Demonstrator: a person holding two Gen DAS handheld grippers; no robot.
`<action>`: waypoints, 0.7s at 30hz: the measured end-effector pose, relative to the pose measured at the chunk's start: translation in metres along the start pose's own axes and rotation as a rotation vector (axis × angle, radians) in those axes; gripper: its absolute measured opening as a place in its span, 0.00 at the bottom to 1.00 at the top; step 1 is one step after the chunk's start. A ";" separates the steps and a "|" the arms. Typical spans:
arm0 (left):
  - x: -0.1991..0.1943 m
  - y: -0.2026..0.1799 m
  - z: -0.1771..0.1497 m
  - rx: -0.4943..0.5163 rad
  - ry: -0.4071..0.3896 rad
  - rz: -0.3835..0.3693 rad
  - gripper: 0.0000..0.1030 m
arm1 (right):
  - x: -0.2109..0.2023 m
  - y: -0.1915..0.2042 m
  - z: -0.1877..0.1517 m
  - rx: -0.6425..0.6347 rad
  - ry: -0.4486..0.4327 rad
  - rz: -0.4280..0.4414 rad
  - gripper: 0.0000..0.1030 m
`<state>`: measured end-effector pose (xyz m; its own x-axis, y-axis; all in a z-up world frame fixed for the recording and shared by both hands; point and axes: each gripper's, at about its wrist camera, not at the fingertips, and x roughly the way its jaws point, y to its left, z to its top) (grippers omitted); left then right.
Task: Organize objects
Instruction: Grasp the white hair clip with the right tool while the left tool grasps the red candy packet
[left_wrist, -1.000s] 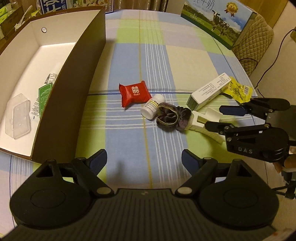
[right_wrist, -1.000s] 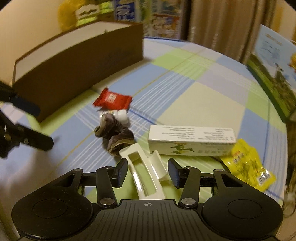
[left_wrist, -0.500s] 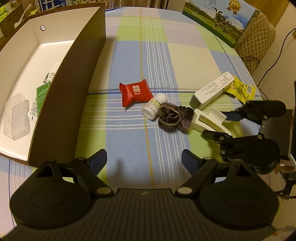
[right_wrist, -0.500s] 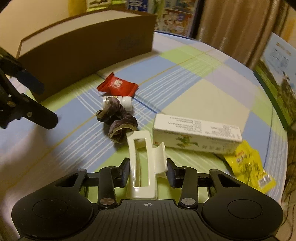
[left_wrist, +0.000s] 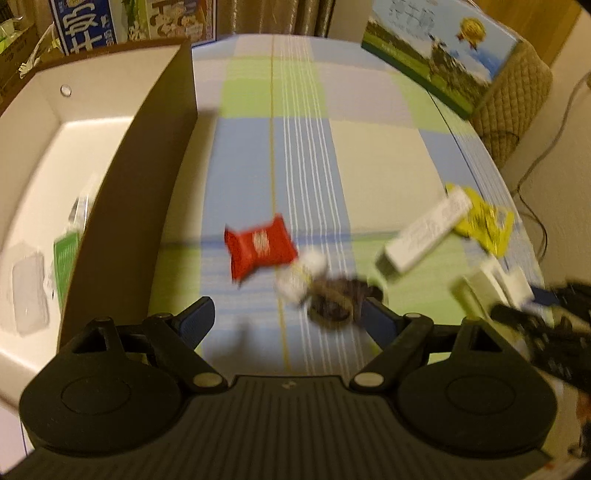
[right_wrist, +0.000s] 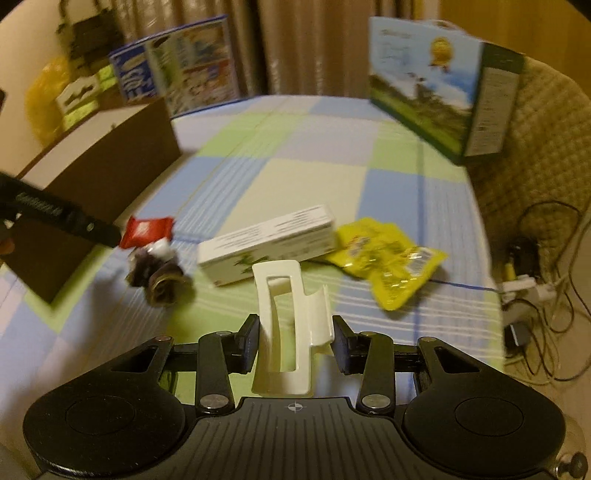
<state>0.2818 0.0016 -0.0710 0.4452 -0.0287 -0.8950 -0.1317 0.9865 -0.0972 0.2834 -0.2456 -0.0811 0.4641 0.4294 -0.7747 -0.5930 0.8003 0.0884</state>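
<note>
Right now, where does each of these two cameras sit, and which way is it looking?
Left wrist: on the open left gripper, looking down over the checked tablecloth and brown cardboard box; the right gripper shows at the right.
Right wrist: on the right gripper, shut on a white plastic hair claw; a left finger shows.
Shared: red snack packet, long white carton.

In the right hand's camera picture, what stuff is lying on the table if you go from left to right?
Red packet → dark scrunchie → white carton → yellow packet. The white clip is not lying there: it sits between the right gripper pads.
</note>
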 end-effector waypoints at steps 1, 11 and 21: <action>0.003 -0.001 0.007 -0.003 0.001 0.012 0.78 | -0.002 -0.002 0.001 0.007 -0.008 -0.008 0.37; 0.053 0.000 0.044 -0.015 0.032 0.089 0.71 | -0.013 -0.030 -0.002 0.094 -0.036 -0.080 0.37; 0.082 0.012 0.042 -0.053 0.082 0.133 0.58 | -0.016 -0.042 -0.003 0.143 -0.043 -0.112 0.37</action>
<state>0.3544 0.0180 -0.1273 0.3468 0.0865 -0.9339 -0.2320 0.9727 0.0040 0.2996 -0.2873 -0.0744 0.5516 0.3491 -0.7576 -0.4377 0.8943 0.0935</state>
